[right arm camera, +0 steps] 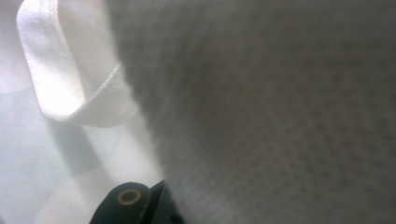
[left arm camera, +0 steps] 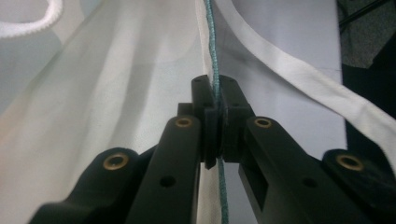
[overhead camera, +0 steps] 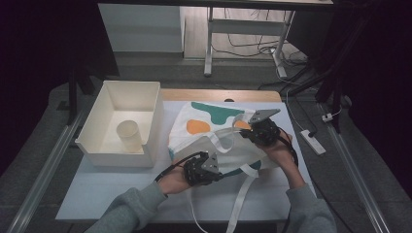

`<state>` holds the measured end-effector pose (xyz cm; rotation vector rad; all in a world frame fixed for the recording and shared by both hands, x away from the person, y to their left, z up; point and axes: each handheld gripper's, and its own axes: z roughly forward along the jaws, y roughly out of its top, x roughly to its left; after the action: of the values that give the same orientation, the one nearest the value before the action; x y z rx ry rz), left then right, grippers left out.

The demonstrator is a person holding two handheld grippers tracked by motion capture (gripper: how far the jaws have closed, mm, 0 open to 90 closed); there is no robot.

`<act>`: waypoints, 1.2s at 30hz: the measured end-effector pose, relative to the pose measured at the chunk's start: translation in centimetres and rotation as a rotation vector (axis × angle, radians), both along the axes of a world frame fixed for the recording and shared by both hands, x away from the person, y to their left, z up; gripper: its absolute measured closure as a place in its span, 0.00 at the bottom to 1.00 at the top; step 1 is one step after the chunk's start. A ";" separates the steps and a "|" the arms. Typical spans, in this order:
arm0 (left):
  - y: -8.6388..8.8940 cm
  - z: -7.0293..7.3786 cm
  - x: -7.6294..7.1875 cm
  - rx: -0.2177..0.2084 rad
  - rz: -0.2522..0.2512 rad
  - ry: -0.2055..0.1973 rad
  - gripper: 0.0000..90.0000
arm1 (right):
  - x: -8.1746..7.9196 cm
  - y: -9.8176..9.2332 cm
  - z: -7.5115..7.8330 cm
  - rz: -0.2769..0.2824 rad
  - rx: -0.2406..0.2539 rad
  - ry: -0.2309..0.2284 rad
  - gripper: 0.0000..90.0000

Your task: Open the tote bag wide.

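Note:
A white cloth tote bag [overhead camera: 209,136] with green and orange patches lies on the table, its long straps [overhead camera: 240,196] trailing toward the front edge. My left gripper [overhead camera: 210,167] is shut on the bag's near rim; in the left gripper view its jaws [left arm camera: 217,109] pinch the cloth edge with a teal seam [left arm camera: 212,42]. My right gripper [overhead camera: 245,132] holds the far rim near the orange patch. In the right gripper view grey cloth [right arm camera: 280,112] covers the jaws, and a white strap loop [right arm camera: 65,70] hangs at the left.
A white open bin [overhead camera: 121,121] stands at the left with a pale cup [overhead camera: 129,134] inside. The white table top [overhead camera: 121,194] ends close behind the bag. A power strip [overhead camera: 313,141] lies on the floor at the right.

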<state>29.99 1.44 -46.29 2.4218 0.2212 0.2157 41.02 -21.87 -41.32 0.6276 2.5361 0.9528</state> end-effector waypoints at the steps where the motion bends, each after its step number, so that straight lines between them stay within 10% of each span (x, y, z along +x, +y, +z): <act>1: 0.1 0.2 -0.1 -0.002 -0.004 -0.005 0.97 | -0.1 -0.1 0.3 -0.002 0.008 0.000 0.99; 21: 1.3 0.3 -0.6 -0.013 -0.012 0.000 0.97 | 0.4 -0.7 0.2 -0.038 0.038 0.006 0.99; 36: 3.6 4.5 -4.4 -0.091 -0.108 -0.083 0.97 | -1.8 -1.9 4.7 -0.055 0.134 -0.092 0.99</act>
<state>25.59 5.01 -41.81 2.3210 0.0616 0.2512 39.18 -23.72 -36.67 0.6720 2.3775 1.1132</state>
